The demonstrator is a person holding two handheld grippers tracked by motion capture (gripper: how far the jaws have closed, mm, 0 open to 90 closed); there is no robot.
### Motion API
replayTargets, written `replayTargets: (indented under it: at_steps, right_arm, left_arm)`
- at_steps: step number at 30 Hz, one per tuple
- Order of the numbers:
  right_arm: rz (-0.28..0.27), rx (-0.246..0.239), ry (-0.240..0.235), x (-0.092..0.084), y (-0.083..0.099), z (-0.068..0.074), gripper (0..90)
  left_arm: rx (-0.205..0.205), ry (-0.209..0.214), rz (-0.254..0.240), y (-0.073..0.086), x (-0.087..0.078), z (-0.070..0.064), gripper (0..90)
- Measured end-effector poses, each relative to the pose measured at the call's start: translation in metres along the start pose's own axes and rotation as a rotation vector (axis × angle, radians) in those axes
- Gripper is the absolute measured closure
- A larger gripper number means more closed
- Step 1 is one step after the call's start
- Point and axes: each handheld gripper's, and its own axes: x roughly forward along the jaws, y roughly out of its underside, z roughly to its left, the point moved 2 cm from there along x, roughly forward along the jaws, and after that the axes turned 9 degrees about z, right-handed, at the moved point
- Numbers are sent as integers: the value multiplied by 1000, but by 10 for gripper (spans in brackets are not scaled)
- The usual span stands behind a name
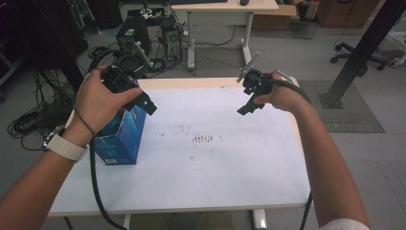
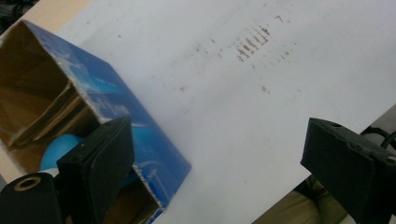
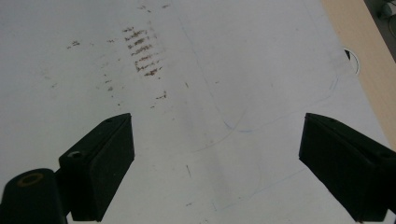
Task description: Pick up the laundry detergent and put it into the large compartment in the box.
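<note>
The left claw (image 2: 217, 163) is held spread above the open blue box (image 2: 112, 107) at the table's (image 1: 215, 182) left edge, seemingly for reaching inside; the right claw (image 3: 215, 163) is spread, empty.

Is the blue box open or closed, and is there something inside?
Open. The blue box has its top flaps folded inward, and a light blue rounded thing sits inside. What that is, I cannot tell.

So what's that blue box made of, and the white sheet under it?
The open-topped blue box looks like printed cardboard: glossy blue outside, raw brown inside, a corrugated cut edge. The white tabletop sheet seems matte paper or laminate, scuffed with brown marks; I can't tell which.
</note>
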Motion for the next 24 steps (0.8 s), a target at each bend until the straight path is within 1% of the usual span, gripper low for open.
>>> replayTargets:
  at_steps: [5, 9, 10, 11, 14, 21, 24]
  right_arm:
    - [0, 4, -2, 1, 2, 0, 104]
    - [0, 4, -1, 1, 3, 1, 104]
    - [-2, 5, -1, 1, 3, 1, 104]
    - [-4, 9, -1, 1, 4, 1, 104]
    - [-2, 9, 0, 0, 4, 1, 104]
    - [-2, 6, 0, 1, 3, 2, 103]
    - [-5, 5, 1, 2, 2, 3, 103]
  left_arm:
    - [33, 13, -4, -2, 4, -8, 98]
    - [66, 21, -5, -3, 6, -14, 98]
    - [80, 29, -5, -3, 7, -16, 98]
    - [94, 30, 1, -3, 8, -18, 98]
    - [115, 33, 8, -3, 12, -22, 98]
    - [145, 44, 16, 0, 17, -30, 98]
    - [150, 52, 10, 2, 21, -34, 97]
